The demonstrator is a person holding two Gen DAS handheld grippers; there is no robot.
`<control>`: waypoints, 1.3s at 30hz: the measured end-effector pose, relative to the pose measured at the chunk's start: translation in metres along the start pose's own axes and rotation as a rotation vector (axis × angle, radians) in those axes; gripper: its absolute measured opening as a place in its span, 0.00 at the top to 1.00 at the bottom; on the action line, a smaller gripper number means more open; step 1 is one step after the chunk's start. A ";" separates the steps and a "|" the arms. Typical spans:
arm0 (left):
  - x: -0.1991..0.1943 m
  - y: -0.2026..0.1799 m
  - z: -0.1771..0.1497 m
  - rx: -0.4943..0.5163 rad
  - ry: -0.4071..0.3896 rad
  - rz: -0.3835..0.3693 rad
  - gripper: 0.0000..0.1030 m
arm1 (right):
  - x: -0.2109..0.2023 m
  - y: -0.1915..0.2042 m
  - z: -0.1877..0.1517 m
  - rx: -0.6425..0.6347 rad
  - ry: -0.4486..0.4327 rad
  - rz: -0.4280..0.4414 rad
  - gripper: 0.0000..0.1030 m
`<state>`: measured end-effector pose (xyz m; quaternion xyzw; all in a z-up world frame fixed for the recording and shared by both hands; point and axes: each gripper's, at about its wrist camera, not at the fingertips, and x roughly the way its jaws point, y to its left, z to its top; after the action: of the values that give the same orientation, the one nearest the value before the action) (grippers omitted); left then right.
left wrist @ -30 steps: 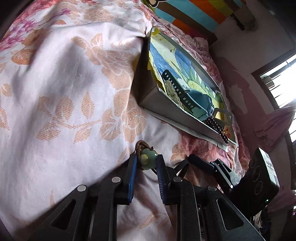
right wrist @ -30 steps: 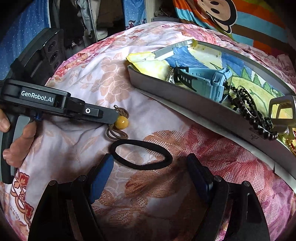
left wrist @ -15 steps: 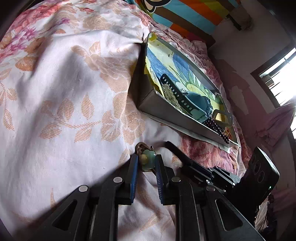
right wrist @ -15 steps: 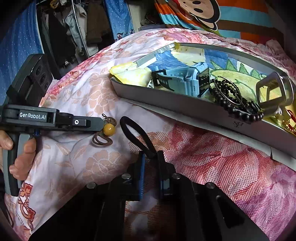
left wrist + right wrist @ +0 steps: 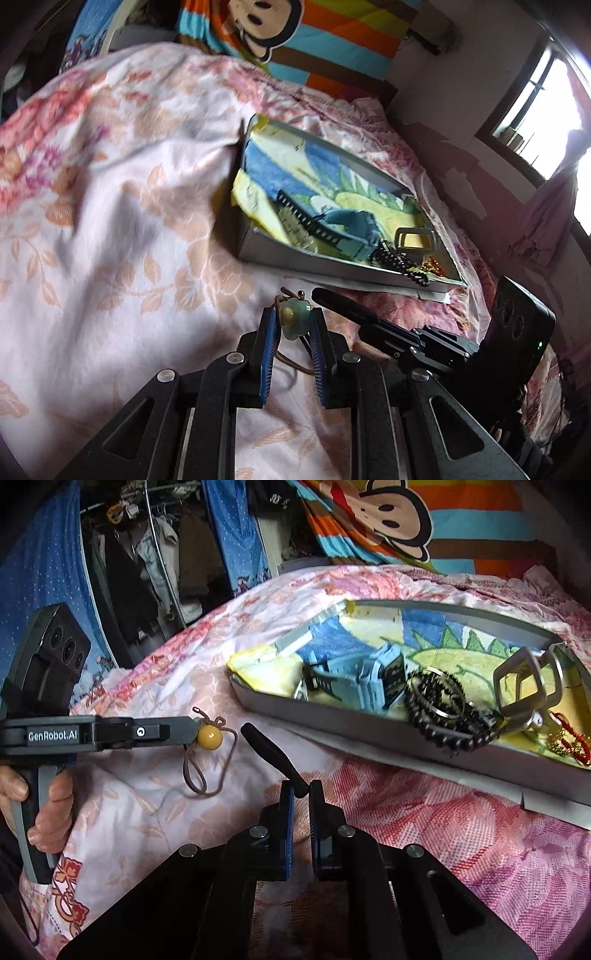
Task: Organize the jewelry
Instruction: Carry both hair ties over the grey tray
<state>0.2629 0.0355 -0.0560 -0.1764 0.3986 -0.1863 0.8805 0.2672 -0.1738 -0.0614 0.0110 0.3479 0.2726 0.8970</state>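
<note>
My left gripper (image 5: 291,323) is shut on a bead pendant (image 5: 293,318) with a brown cord and holds it above the bedspread; it also shows in the right wrist view (image 5: 209,736), cord loop hanging down. My right gripper (image 5: 300,792) is shut on a black hair band (image 5: 271,753), squeezed flat and sticking up; the band shows in the left wrist view (image 5: 343,308). The grey tray (image 5: 332,720) lies ahead, holding a blue watch (image 5: 362,672), a dark bead bracelet (image 5: 443,709), a silver frame piece (image 5: 524,686) and a red-gold trinket (image 5: 569,744).
The tray (image 5: 295,258) rests on a floral bedspread (image 5: 110,206), lined with a coloured drawing. A striped monkey pillow (image 5: 295,33) lies at the bed's head. Hanging clothes (image 5: 147,554) are at left, a window (image 5: 535,122) at right.
My right gripper closed on the hair band and raised it off the bed. My left gripper lifted the bead pendant, the cord now hanging. Both views have tilted up toward the tray.
</note>
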 end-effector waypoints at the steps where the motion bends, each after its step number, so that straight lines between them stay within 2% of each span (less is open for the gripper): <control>1: -0.003 -0.003 0.001 0.017 -0.016 0.003 0.83 | -0.004 -0.001 0.002 0.003 -0.028 0.004 0.93; 6: -0.024 -0.021 0.011 0.108 -0.124 0.039 0.83 | -0.033 0.000 0.009 -0.014 -0.226 -0.015 0.93; 9: -0.031 -0.028 0.026 0.119 -0.195 0.049 0.83 | -0.051 -0.001 0.018 -0.032 -0.339 -0.079 0.93; 13: -0.022 -0.045 0.056 0.140 -0.281 0.127 0.83 | -0.060 -0.013 0.034 -0.031 -0.421 -0.184 0.93; 17: 0.001 -0.064 0.085 0.145 -0.326 0.160 0.83 | -0.050 -0.039 0.057 0.047 -0.415 -0.255 0.93; 21: 0.035 -0.075 0.097 0.188 -0.299 0.216 0.83 | -0.031 -0.058 0.068 0.100 -0.369 -0.293 0.93; 28: 0.078 -0.066 0.085 0.198 -0.210 0.254 0.83 | -0.005 -0.070 0.068 0.083 -0.265 -0.327 0.93; 35: 0.084 -0.040 0.085 0.095 -0.159 0.237 0.83 | 0.003 -0.073 0.063 0.091 -0.237 -0.329 0.93; 39: 0.087 -0.036 0.084 0.079 -0.139 0.239 0.83 | 0.005 -0.072 0.060 0.087 -0.223 -0.328 0.93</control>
<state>0.3740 -0.0230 -0.0426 -0.1056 0.3472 -0.0831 0.9281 0.3423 -0.2229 -0.0341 0.0228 0.2548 0.1046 0.9611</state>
